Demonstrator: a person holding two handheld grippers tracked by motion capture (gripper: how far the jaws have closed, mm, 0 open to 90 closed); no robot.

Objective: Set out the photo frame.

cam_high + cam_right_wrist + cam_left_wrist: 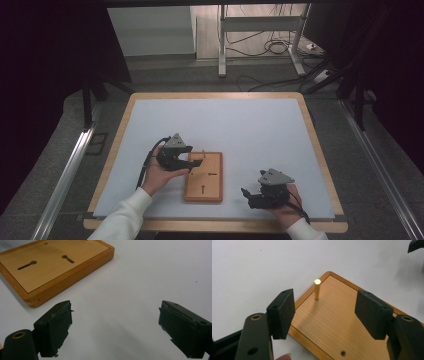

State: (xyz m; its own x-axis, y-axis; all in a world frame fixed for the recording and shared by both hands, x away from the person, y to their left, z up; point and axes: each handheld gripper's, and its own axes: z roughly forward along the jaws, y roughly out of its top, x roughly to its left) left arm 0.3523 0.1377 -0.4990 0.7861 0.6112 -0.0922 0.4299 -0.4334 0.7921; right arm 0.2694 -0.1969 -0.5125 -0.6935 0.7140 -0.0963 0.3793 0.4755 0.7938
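On white table [250, 130], wooden board [203, 177]

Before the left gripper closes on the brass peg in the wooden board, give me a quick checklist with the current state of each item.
1. Left gripper jaws open: ok.
2. Brass peg upright in the wooden board: ok.
3. Peg between the jaws: not ok, it stands beyond the pads.
4. Nothing held in the left gripper: ok.
5. Right gripper open and off the board: ok.
6. Peg loose in its hole: cannot tell.
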